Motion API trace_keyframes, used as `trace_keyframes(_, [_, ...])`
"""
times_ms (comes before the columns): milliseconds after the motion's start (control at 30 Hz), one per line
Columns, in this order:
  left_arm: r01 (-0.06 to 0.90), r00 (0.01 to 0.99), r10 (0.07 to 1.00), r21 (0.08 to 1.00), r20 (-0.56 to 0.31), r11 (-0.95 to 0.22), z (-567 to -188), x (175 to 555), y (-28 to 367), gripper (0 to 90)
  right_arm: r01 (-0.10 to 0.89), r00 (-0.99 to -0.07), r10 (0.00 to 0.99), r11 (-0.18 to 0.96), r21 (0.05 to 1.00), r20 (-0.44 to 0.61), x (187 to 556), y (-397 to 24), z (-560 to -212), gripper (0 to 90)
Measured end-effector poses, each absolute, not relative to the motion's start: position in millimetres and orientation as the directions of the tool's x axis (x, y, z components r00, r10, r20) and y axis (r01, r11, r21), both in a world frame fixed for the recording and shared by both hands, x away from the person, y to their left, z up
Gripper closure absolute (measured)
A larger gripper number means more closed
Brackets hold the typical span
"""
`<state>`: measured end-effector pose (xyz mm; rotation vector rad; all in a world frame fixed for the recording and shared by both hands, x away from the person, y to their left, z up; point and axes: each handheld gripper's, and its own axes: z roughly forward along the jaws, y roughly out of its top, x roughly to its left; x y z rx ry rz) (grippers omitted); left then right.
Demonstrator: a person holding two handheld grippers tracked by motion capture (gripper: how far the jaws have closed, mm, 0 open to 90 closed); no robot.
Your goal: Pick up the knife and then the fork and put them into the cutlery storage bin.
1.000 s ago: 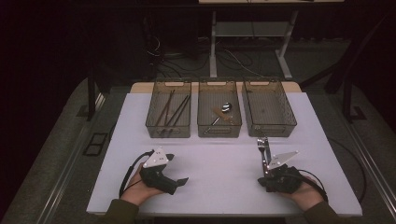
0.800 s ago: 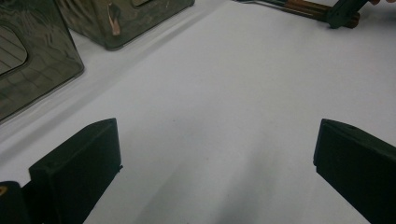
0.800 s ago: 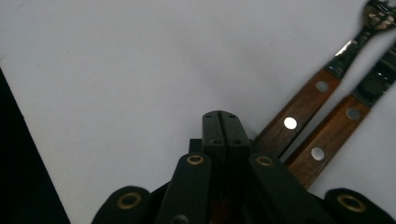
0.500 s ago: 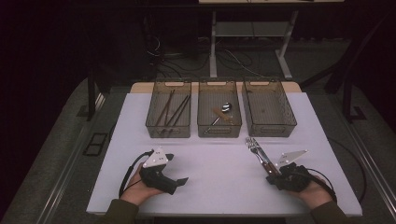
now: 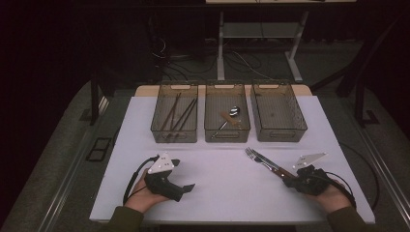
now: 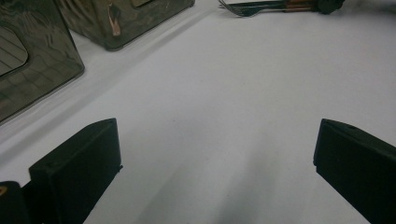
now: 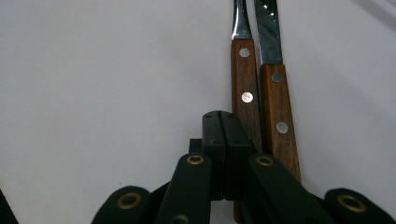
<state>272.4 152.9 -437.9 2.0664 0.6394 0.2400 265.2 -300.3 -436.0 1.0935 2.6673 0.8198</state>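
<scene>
High view: right claw (image 5: 290,177) clenched with a wooden-handled fork (image 5: 258,158) and knife (image 5: 270,164) just beside it on the white counter (image 5: 217,193) — left claw (image 5: 186,188) released, resting well apart

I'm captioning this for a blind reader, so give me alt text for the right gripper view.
The right gripper, jaws shut together, lies beside two wooden-handled utensils that rest side by side on a white table. Their riveted handles run up to steel necks cut off at the top edge.
</scene>
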Motion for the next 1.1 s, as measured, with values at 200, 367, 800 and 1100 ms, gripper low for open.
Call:
trace_keyframes(200, [0.346,0.846,0.527,0.832,-0.078,-0.433,-438,272,153,0.0,0.605,-0.726,0.684,0.586,0.539,0.071,265,-301,-436,89.3])
trace_keyframes(367, [0.346,0.846,0.527,0.832,-0.077,-0.434,-438,272,153,0.0,0.603,-0.724,0.680,0.543,0.585,0.115,264,-305,-429,86.5])
trace_keyframes(800, [0.345,0.847,0.527,0.831,-0.075,-0.436,-438,273,152,0.0,0.574,-0.694,0.712,0.455,0.681,0.110,274,-315,-421,55.3])
trace_keyframes(1100, [0.348,0.845,0.529,0.831,-0.078,-0.434,-438,273,152,0.0,0.565,-0.698,0.707,0.451,0.691,0.110,291,-320,-419,59.3])
